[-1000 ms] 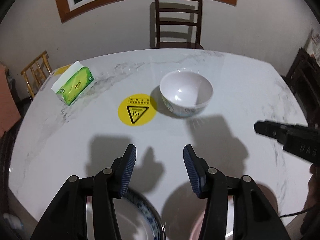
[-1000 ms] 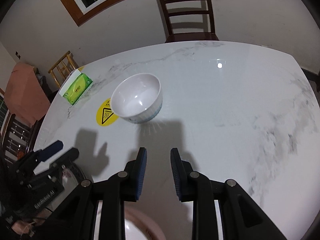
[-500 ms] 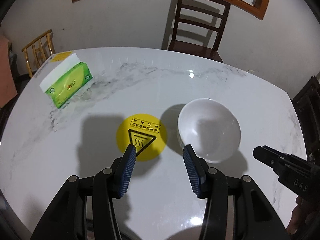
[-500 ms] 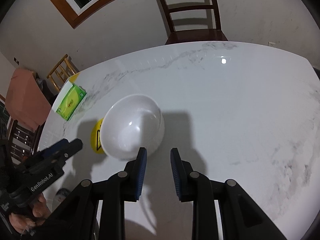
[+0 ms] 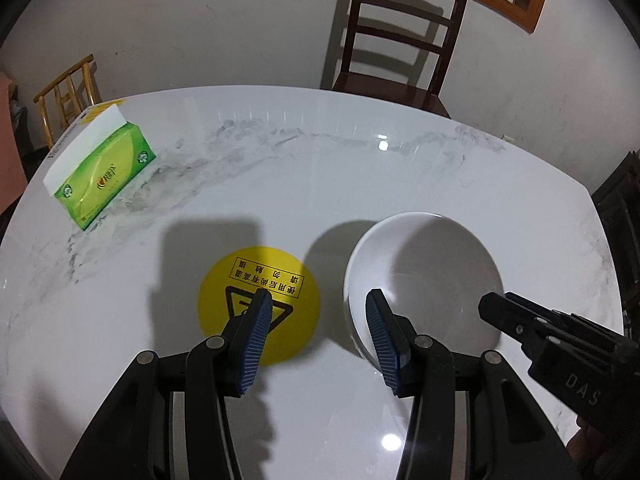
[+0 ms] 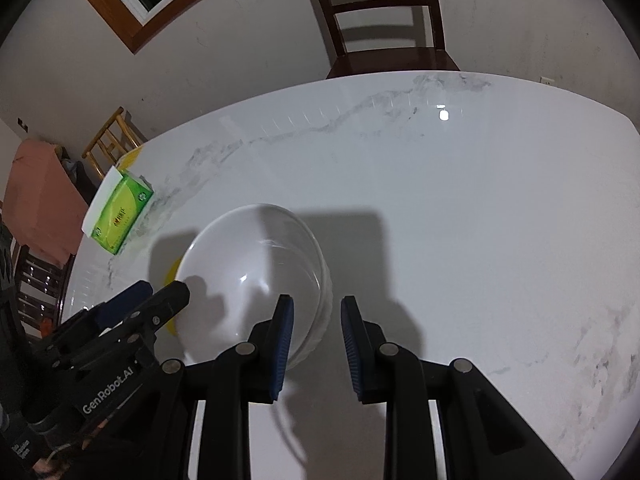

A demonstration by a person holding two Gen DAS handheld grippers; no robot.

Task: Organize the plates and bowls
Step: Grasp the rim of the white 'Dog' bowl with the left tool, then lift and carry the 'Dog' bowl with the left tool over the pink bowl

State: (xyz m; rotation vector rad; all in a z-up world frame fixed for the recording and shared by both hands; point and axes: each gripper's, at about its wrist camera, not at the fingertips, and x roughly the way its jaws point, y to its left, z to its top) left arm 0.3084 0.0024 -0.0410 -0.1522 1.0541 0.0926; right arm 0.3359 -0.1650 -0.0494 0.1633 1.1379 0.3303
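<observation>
— Two grippers, how do they stand?
— Left gripper (image 5: pixel 316 334) gapes wide over the yellow sticker (image 5: pixel 259 304) beside the white bowl (image 5: pixel 424 280); right gripper (image 6: pixel 316 342) is parted, straddling the bowl's rim.
— And the bowl?
— Upright on the marble table (image 6: pixel 460 200), tissue box (image 6: pixel 120 216) well apart.

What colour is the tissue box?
Green and white tissue box, clearest in the left wrist view.

My left tool (image 5: pixel 316 308) hangs with its blue-padded fingers spread wide, nothing between them. My right tool (image 6: pixel 316 318) sits just beside it, jaws parted more narrowly, both angled down and forward.
</observation>
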